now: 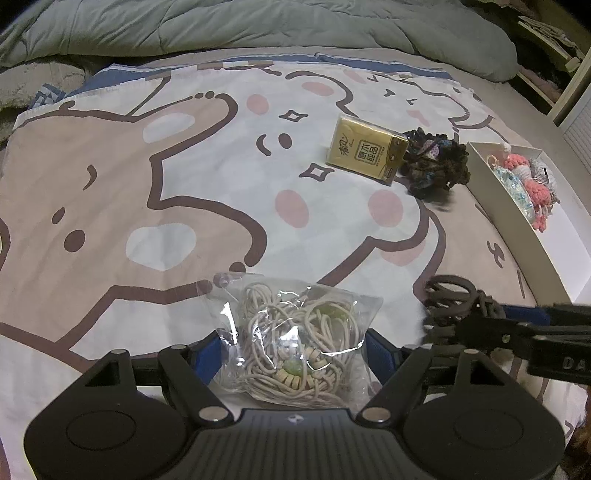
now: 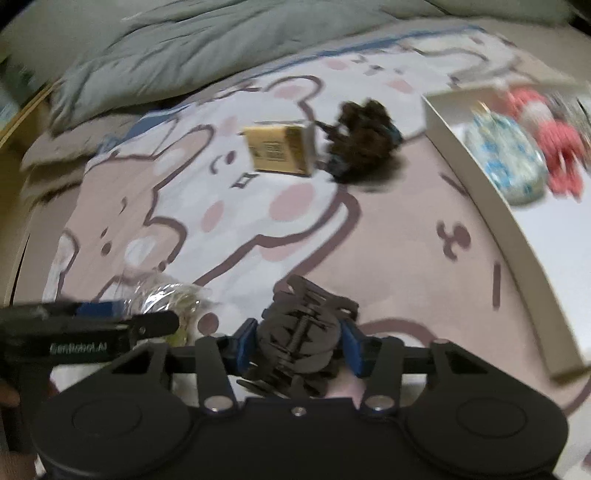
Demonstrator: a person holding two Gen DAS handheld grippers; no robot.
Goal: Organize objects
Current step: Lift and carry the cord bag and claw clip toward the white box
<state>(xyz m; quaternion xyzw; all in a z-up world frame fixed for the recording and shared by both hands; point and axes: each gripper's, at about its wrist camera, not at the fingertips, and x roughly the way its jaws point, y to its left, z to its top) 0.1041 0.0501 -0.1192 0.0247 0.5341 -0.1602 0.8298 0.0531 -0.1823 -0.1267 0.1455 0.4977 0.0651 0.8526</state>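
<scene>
My left gripper is shut on a clear plastic bag of beige cords and beads, low over the bed sheet; the bag also shows in the right wrist view. My right gripper is shut on a dark brown hair claw clip, which also shows in the left wrist view. A gold tissue pack lies mid-bed beside a dark fuzzy scrunchie. A white box at the right holds pink crocheted items and a sequinned pouch.
A grey duvet is bunched along the far side of the bed. The cartoon-bear sheet covers the bed. Shelving stands past the bed's far right corner.
</scene>
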